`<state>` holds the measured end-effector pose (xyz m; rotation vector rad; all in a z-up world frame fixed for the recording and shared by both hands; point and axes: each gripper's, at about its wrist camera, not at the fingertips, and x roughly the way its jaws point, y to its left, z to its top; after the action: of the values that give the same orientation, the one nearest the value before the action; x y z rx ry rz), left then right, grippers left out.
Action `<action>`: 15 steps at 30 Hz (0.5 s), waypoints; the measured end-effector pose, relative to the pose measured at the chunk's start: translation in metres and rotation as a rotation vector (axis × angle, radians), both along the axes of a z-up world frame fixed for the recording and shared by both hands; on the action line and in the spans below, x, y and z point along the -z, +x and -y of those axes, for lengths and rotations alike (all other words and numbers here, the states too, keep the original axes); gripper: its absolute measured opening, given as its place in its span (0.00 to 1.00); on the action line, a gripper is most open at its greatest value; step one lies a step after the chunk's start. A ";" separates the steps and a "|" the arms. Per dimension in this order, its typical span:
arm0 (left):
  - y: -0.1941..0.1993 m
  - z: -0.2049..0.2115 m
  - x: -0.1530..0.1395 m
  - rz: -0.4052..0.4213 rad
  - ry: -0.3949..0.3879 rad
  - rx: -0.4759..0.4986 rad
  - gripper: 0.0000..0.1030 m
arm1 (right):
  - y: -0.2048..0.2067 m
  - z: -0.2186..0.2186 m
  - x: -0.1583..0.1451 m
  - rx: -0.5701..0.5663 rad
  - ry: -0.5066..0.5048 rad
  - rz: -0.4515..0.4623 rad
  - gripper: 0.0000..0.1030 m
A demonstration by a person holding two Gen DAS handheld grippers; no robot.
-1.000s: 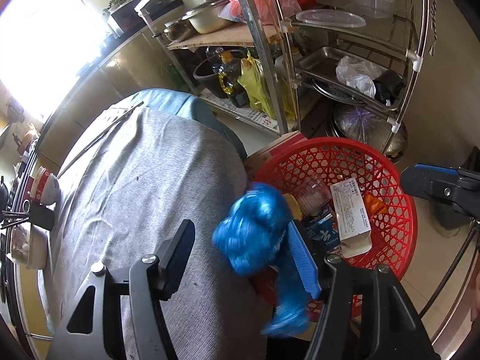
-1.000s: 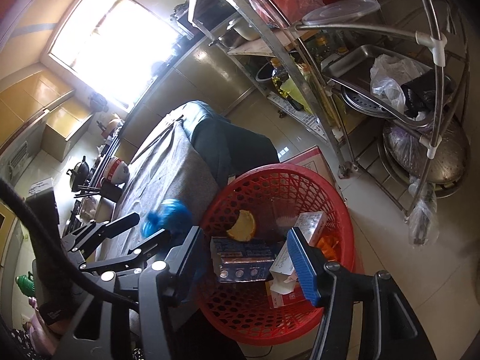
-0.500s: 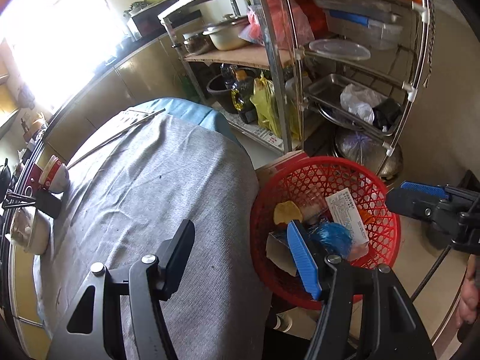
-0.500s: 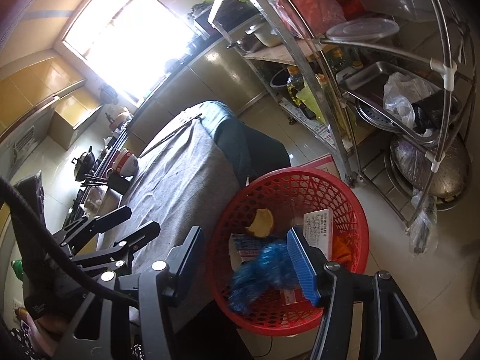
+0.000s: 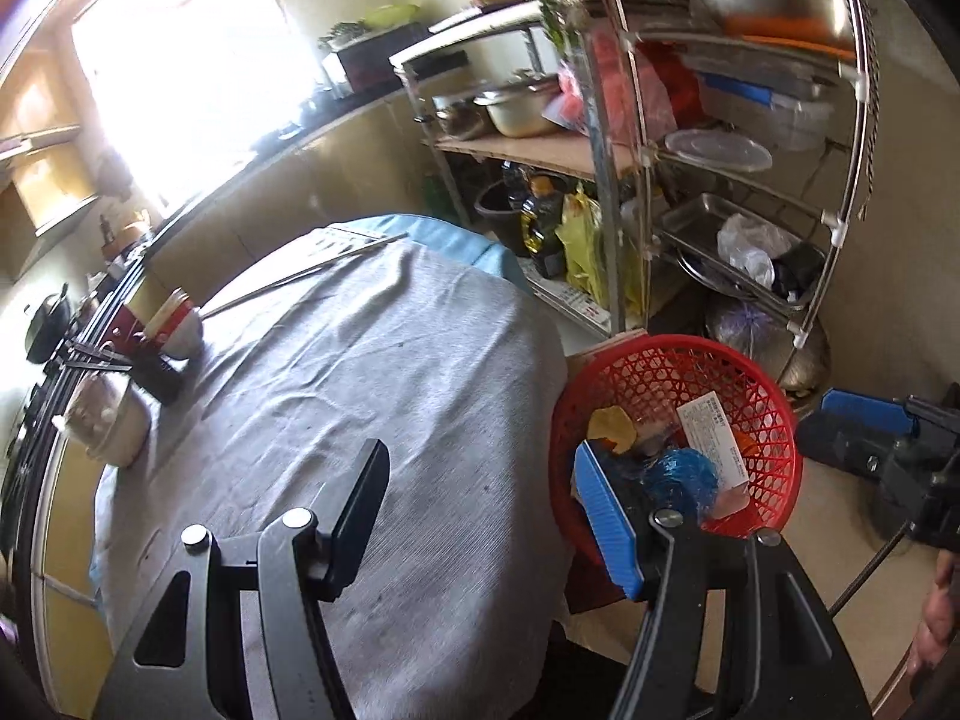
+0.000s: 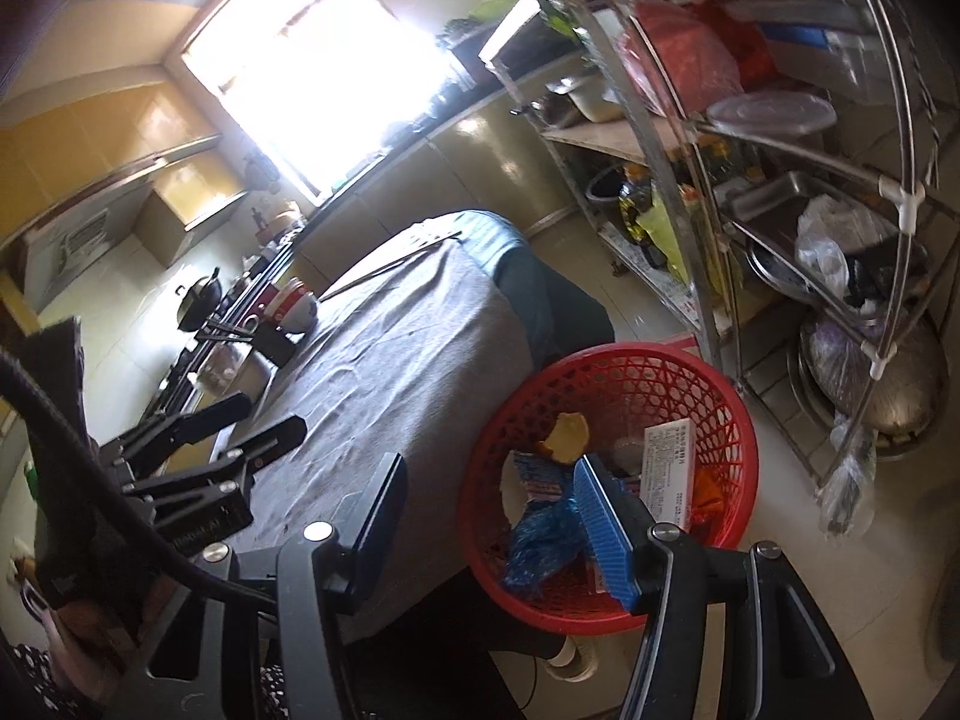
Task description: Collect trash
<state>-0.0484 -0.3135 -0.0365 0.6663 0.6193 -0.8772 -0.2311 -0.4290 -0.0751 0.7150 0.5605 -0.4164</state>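
Observation:
A red mesh basket (image 5: 774,420) (image 6: 600,360) stands on the floor beside the table. Inside it lie a crumpled blue plastic wad (image 5: 681,474) (image 6: 540,540), a white carton (image 5: 714,438) (image 6: 666,468) and a yellow peel (image 5: 612,426) (image 6: 567,435). My left gripper (image 5: 480,510) hangs open over the table's near edge, with nothing between its fingers. My right gripper (image 6: 492,522) is open too, above and in front of the basket, and holds nothing. Each gripper shows in the other's view: the left gripper (image 6: 258,420) over the cloth, the right gripper (image 5: 870,426) past the basket.
A grey cloth covers the table (image 5: 360,390). Bowls (image 5: 174,324) and a dark holder sit at its far left edge, and long chopsticks (image 5: 300,276) lie at the far end. A metal rack (image 5: 720,180) with pans and bags stands behind the basket.
The blue plastic wad dropped from beside my left gripper's right finger into the basket. Both grippers have risen and drawn back, so the basket looks smaller.

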 end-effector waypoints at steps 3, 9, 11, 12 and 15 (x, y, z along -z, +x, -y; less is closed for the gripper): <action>0.001 -0.017 -0.008 -0.002 -0.024 -0.034 0.63 | 0.001 -0.016 -0.006 -0.034 -0.038 0.016 0.61; 0.001 -0.054 -0.024 0.023 -0.064 -0.114 0.64 | 0.007 -0.039 -0.011 -0.102 -0.081 0.033 0.61; 0.000 -0.066 -0.029 0.038 -0.077 -0.142 0.65 | 0.010 -0.046 -0.014 -0.124 -0.084 0.050 0.61; 0.000 -0.071 -0.032 0.045 -0.083 -0.155 0.65 | 0.012 -0.049 -0.015 -0.136 -0.085 0.060 0.61; 0.003 -0.089 -0.040 0.055 -0.105 -0.198 0.65 | 0.019 -0.059 -0.021 -0.172 -0.091 0.089 0.61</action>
<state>-0.0459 -0.2249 0.0039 0.5226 0.5749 -0.6993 -0.2123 -0.3696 -0.0543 0.5898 0.5113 -0.2469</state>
